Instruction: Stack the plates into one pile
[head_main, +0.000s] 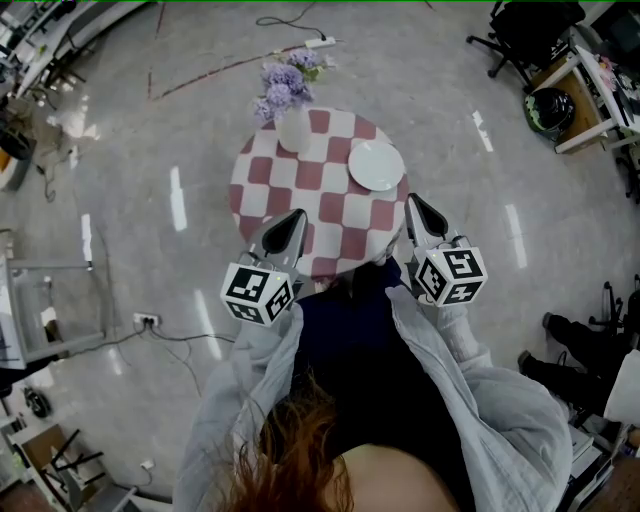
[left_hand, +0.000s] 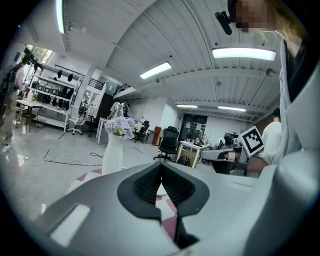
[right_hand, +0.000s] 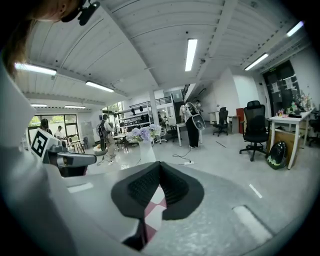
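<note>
A white plate (head_main: 376, 165) lies on the right side of a small round table (head_main: 322, 208) covered with a red-and-white checked cloth; whether it is a single plate or a pile I cannot tell. My left gripper (head_main: 296, 215) hovers over the table's near left edge, jaws shut and empty. My right gripper (head_main: 413, 200) is by the near right edge, just below the plate and apart from it, also shut with nothing held. In the left gripper view the pads (left_hand: 150, 182) meet at the tip. The right gripper view shows the same closed tip (right_hand: 160, 164).
A white vase (head_main: 293, 130) of purple flowers stands at the table's far edge, also seen as the vase (left_hand: 113, 150) in the left gripper view. A power strip and cable (head_main: 318, 42) lie on the floor beyond. A desk (head_main: 585, 95) and office chairs stand at the far right, shelving at the left.
</note>
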